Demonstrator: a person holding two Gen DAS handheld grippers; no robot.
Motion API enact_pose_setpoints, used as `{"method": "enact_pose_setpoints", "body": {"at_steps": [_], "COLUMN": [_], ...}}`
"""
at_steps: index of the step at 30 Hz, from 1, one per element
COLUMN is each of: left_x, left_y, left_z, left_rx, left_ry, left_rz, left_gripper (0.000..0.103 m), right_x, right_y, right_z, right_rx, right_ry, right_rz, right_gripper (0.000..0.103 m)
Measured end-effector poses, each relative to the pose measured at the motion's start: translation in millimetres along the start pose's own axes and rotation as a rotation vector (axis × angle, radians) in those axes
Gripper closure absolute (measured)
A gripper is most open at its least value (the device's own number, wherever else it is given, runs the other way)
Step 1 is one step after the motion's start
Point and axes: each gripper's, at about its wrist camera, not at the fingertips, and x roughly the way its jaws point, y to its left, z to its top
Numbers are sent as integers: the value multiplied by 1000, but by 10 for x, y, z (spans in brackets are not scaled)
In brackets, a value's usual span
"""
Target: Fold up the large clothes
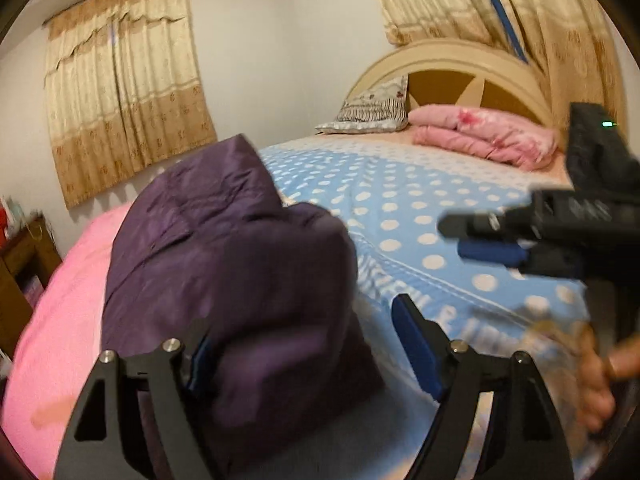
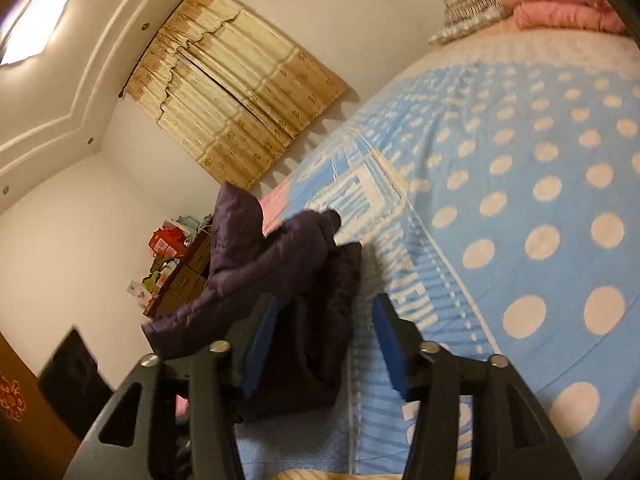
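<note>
A purple jacket [image 1: 224,280] lay bunched up in a lump on the bed [image 1: 400,208], near the bed's front edge, where the blue spotted sheet [image 2: 520,200] met a pink blanket [image 1: 60,320]. The left gripper [image 1: 308,344] stood wide, with the jacket between its blue pads [image 1: 416,344], but the pads did not press it. The right gripper [image 2: 324,344] was partly open, and the jacket's edge sat by its left pad. A pink quilt [image 1: 480,136] and a pillow [image 1: 372,112] lay at the bed's far end.
</note>
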Motion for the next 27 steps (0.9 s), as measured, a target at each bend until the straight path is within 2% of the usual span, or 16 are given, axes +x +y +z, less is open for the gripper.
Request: {"method": "enact_pose_setpoints", "body": {"at_steps": [3, 5, 7, 9, 12, 14, 15, 17, 19, 20, 22, 24, 27], "left_x": [-321, -513, -584, -594, -567, -496, -448, -342, -165, -49, 152, 319, 622], "left_y": [83, 156, 287, 503, 919, 1166, 1261, 1385, 1430, 1436, 1483, 1483, 1371], "left_z": [-167, -283, -330, -332, -287, -173, -104, 29, 191, 261, 359, 417, 423], "left_rx": [-15, -14, -62, -151, -287, -352, -368, -371, -356, -355, -374, -416, -475], "left_ry": [-17, -6, 6, 21, 29, 32, 24, 10, 3, 3, 6, 16, 61], "left_rz": [-24, -22, -26, -14, 47, 93, 114, 160, 191, 205, 210, 191, 115], "left_gripper": [20, 4, 4, 4, 4, 4, 4, 4, 4, 4, 4, 4, 4], "right_x": [-98, -153, -159, -111, 53, 133, 184, 260, 408, 492, 706, 931, 942], "right_y": [126, 193, 251, 297, 448, 643, 847, 1159, 1273, 1232, 967, 543, 128], "right_z": [50, 86, 151, 221, 320, 322, 298, 197, 94, 48, -99, -321, -478], "right_rx": [-37, -44, -33, -13, -2, -56, -146, -299, -346, -321, -204, -108, 24], "right_ry": [-17, -30, -27, -5, 47, 64, 70, 65, 101, 127, 189, 255, 255], "right_rz": [-15, -1, 28, 44, 80, 112, 122, 75, 74, 87, 114, 39, 100], "right_gripper": [37, 34, 30, 26, 26, 26, 26, 26, 40, 51, 51, 53, 53]}}
